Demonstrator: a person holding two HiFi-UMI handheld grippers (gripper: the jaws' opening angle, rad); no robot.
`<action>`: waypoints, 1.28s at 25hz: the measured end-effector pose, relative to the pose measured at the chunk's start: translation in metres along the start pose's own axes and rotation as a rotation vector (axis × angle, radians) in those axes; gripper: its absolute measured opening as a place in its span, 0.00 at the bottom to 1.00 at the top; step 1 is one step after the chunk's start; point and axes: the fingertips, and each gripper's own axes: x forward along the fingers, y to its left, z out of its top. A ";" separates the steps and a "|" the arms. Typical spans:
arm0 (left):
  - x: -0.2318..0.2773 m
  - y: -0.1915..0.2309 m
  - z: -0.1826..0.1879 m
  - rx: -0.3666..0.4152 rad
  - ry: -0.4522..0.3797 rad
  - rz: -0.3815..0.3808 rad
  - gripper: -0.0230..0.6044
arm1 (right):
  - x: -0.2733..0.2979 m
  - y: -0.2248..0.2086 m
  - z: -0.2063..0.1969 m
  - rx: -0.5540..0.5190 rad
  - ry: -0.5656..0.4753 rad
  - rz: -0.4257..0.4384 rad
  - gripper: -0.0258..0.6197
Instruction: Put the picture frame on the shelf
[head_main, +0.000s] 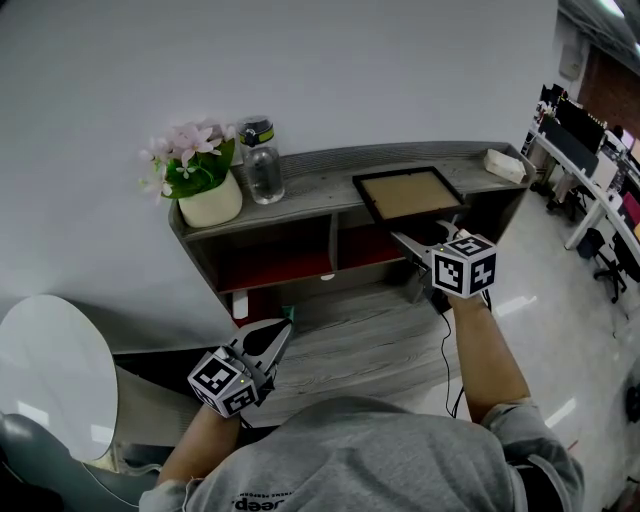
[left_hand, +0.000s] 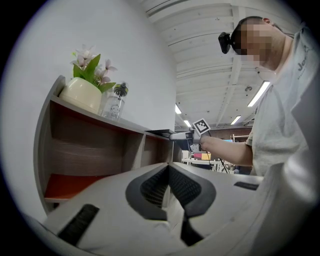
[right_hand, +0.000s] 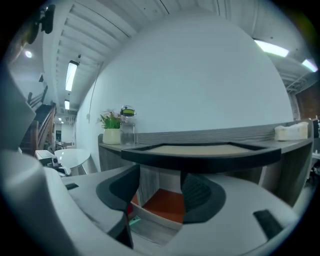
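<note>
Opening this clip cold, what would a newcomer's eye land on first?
The black-rimmed picture frame with a tan panel lies flat on top of the grey wooden shelf, right of centre. The right gripper sits just in front of it, jaws apart and empty. A cream pot of pink flowers marks the shelf's left end.

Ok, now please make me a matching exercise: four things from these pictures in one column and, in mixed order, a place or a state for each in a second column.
1. flower pot
2. glass jar
3. picture frame
4. right hand-held gripper

A. lies flat on top of the shelf
B. jaws apart, holding nothing
C. stands at the left end of the shelf top
D. has a green and black lid

Pairs: 1-C, 2-D, 3-A, 4-B
</note>
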 end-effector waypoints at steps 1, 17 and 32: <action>0.001 0.000 0.000 -0.002 0.000 -0.003 0.05 | 0.002 -0.002 -0.001 0.001 0.018 -0.001 0.42; 0.003 -0.002 -0.004 -0.014 0.011 -0.021 0.05 | 0.039 -0.003 -0.017 -0.074 0.356 0.093 0.42; 0.000 -0.003 -0.007 -0.031 0.008 -0.016 0.05 | 0.036 0.004 -0.036 -0.052 0.434 0.129 0.42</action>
